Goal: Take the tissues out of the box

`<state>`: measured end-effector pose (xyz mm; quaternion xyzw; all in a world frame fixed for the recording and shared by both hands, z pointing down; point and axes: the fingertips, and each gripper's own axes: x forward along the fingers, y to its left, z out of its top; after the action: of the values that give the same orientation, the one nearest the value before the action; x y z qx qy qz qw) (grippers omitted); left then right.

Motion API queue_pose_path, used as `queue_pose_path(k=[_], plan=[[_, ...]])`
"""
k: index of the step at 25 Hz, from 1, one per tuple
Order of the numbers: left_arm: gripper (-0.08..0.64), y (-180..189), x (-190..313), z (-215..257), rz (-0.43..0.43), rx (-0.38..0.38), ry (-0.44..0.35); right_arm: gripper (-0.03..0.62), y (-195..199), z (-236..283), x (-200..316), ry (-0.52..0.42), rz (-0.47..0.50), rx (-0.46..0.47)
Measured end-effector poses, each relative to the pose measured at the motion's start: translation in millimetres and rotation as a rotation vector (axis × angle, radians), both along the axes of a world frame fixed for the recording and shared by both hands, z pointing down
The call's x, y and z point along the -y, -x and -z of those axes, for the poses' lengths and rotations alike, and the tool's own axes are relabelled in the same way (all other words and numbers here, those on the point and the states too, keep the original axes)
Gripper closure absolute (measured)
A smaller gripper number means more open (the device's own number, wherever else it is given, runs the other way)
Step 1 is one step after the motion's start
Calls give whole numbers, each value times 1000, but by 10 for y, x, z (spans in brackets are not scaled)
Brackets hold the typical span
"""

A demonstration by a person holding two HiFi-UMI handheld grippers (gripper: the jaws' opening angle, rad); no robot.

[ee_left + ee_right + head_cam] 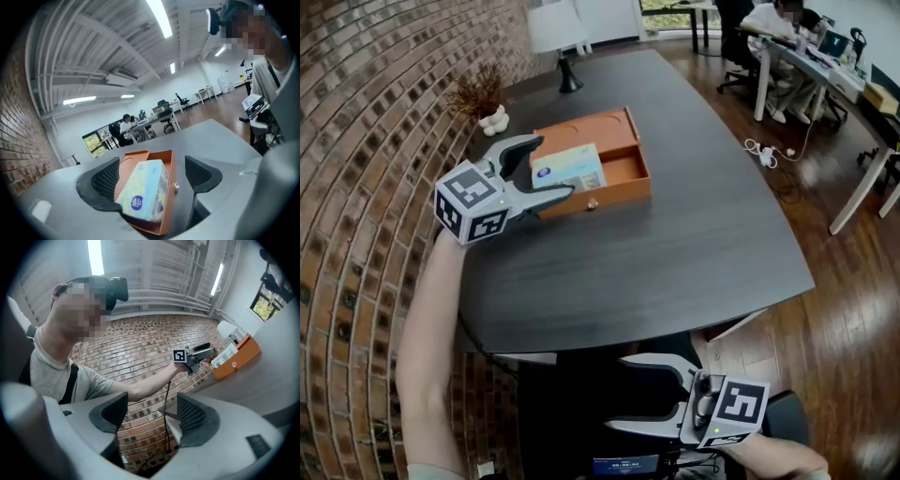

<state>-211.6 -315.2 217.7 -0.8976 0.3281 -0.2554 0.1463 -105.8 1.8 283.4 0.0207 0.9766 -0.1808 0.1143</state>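
An orange tray-like box (pixel 623 176) lies on the dark table (pixel 675 262), with a pale blue tissue pack (pixel 570 169) in its left half. My left gripper (pixel 555 167) hovers at the box's left end, open. In the left gripper view the tissue pack (pixel 143 190) shows between the two fingers (pixel 105 180) without either pad pressing on it, and the box (pixel 168 161) stretches away behind it. My right gripper (pixel 617 394) hangs open and empty below the table's near edge. The right gripper view shows the box (pixel 239 357) far off.
A brick wall (pixel 356 141) runs along the table's left side. At the far end stand a lamp (pixel 558 37) and a white vase of dried twigs (pixel 487 105). People sit at desks (pixel 806 56) at the back right. A power strip (pixel 764 152) lies on the wooden floor.
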Motion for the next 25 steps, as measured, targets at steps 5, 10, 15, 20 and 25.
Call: queue_pose_path(k=[5,10,15,20,25], plan=[[66,-12,389,-352,-38,110,188,265,-12,6,46,6,-7,4],[25,28,659,-503,0,117,269,265,-18,17,45,9,-3,6],[100,20,711,-635,3,183,323,265,-17,35,35,9,-2,11],[187,-4,697,-670,11,218,337,265,-20,22,8,4,2,6],[216,-7,674,-667,14,226,303,265,5,16,-13,3,7,5]])
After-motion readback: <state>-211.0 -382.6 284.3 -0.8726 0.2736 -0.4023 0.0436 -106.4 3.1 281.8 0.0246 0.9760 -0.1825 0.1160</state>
